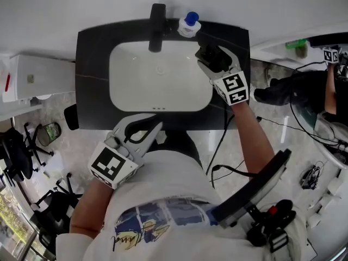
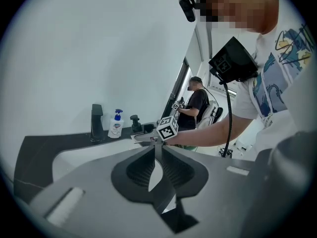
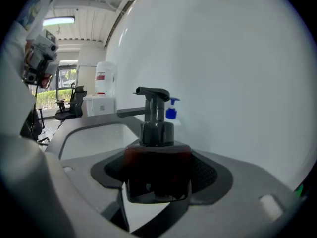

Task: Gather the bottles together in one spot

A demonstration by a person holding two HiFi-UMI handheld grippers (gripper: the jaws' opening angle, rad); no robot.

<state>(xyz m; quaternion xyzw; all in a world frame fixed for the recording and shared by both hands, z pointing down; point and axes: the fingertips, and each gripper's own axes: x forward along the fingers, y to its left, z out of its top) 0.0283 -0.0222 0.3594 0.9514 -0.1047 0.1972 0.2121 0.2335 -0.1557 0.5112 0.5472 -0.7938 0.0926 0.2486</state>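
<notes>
Dark pump bottle (image 3: 156, 168), clamped in the right gripper (image 1: 211, 58), could topple the nearby white soap bottle (image 1: 189, 25) if swung carelessly. Left gripper (image 2: 157, 155) closed, empty.

Wears a white short-sleeved T-shirt (image 1: 163, 184), printed across the chest with comic-style panels in blue, yellow and black line. Leaves the forearms bare below the sleeves. Ends in a left gripper (image 1: 152, 126) and a right gripper (image 1: 209, 56), both with pale grey shells that widen into rounded wings, lined with black ribbed pads (image 2: 139, 170). Bears a left marker cube (image 1: 111, 166) of black-and-white squares at the near end of the left shell, and a matching right marker cube (image 1: 235, 88). Has a flat black box (image 2: 233, 61) with a faint square mark hung at the chest, trailing a black cable (image 2: 229, 118). Sports a small black camera (image 2: 187, 6) at the head.
</notes>
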